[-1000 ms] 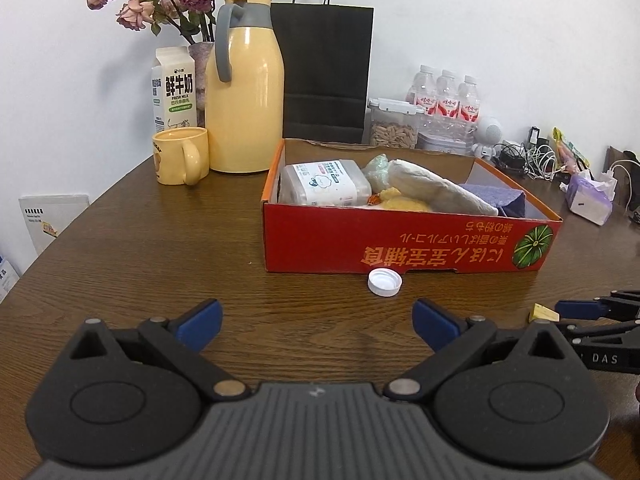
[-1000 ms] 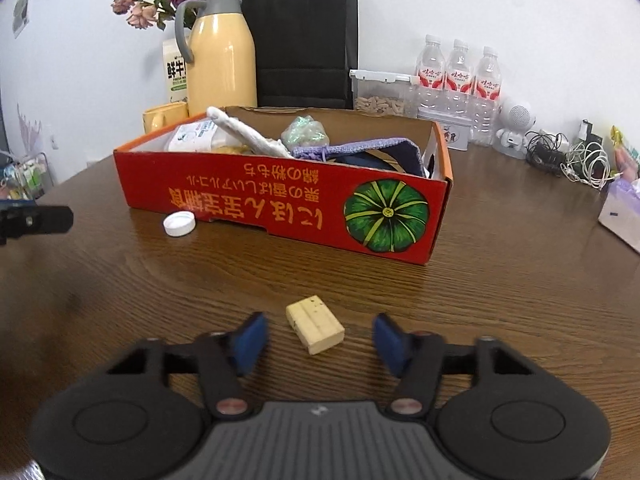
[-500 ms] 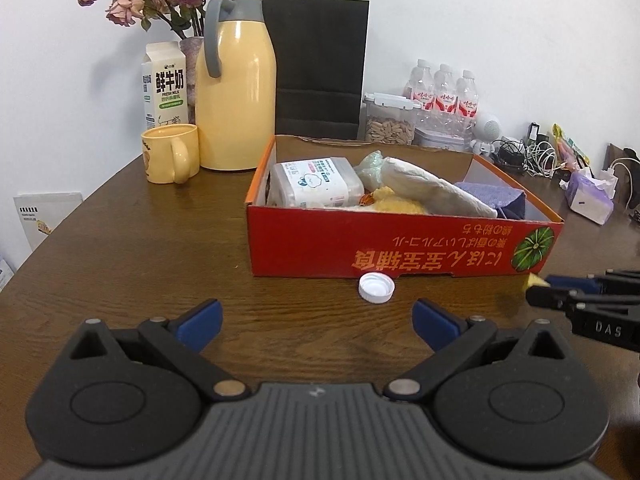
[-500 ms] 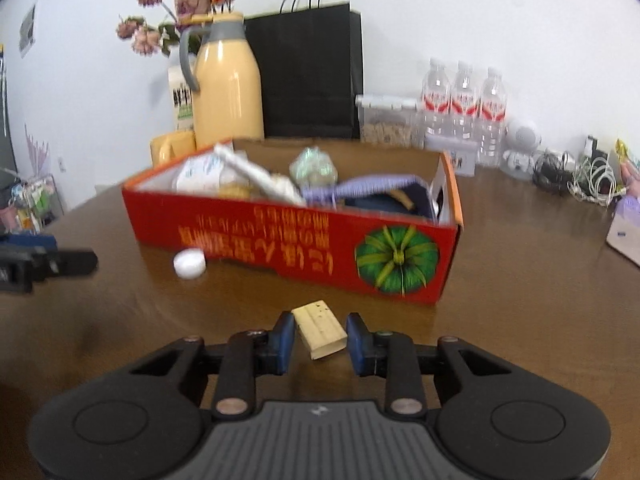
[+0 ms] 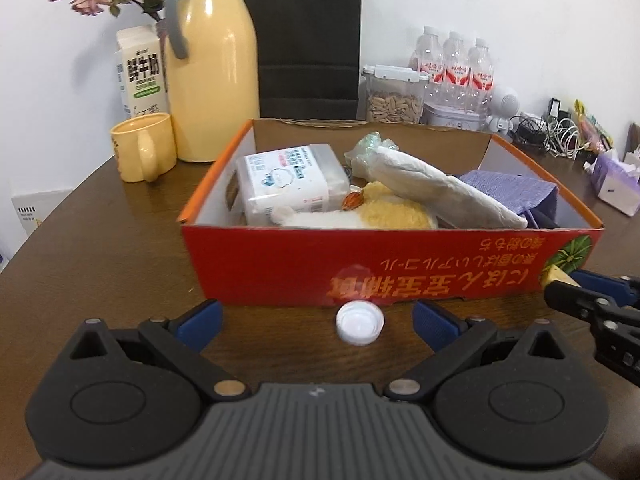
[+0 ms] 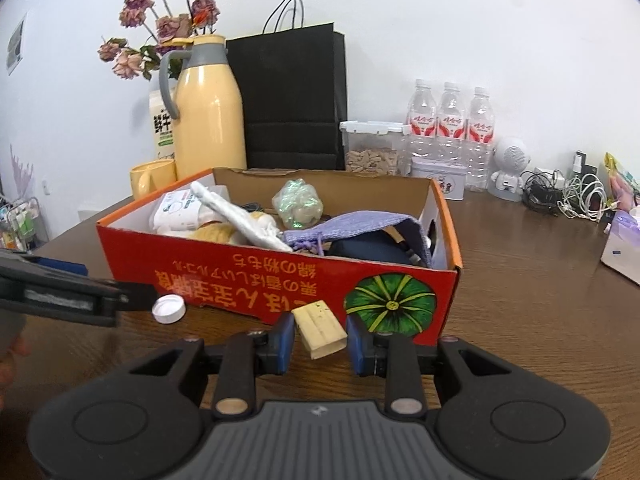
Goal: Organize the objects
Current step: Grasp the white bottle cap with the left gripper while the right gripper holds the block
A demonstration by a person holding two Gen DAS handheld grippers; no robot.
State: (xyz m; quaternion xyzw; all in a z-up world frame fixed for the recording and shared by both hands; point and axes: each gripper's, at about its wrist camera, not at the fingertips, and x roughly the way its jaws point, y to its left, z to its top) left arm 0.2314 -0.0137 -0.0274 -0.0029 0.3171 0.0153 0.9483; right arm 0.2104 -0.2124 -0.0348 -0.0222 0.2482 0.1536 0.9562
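A red cardboard box (image 5: 280,268) (image 6: 256,276) holds a wipes pack, a white bundle, a purple cloth and other items. A white bottle cap (image 5: 360,323) (image 6: 169,308) lies on the table against the box front. My left gripper (image 5: 316,320) is open, low over the table, with the cap between its fingers. My right gripper (image 6: 320,334) is shut on a small tan block (image 6: 319,330) and holds it up in front of the box's pumpkin picture. The block (image 5: 557,276) also shows at the right edge of the left wrist view.
A yellow thermos (image 5: 212,60), a yellow mug (image 5: 144,146), a milk carton (image 5: 140,72), flowers and a black paper bag (image 5: 308,36) stand behind the box. Water bottles (image 6: 452,120), a seed container, cables (image 6: 568,196) and a tissue pack (image 5: 616,184) are at the right.
My right gripper closed on the tan block and lifted it off the table toward the box. My left gripper moved forward until the white cap sat between its fingers.
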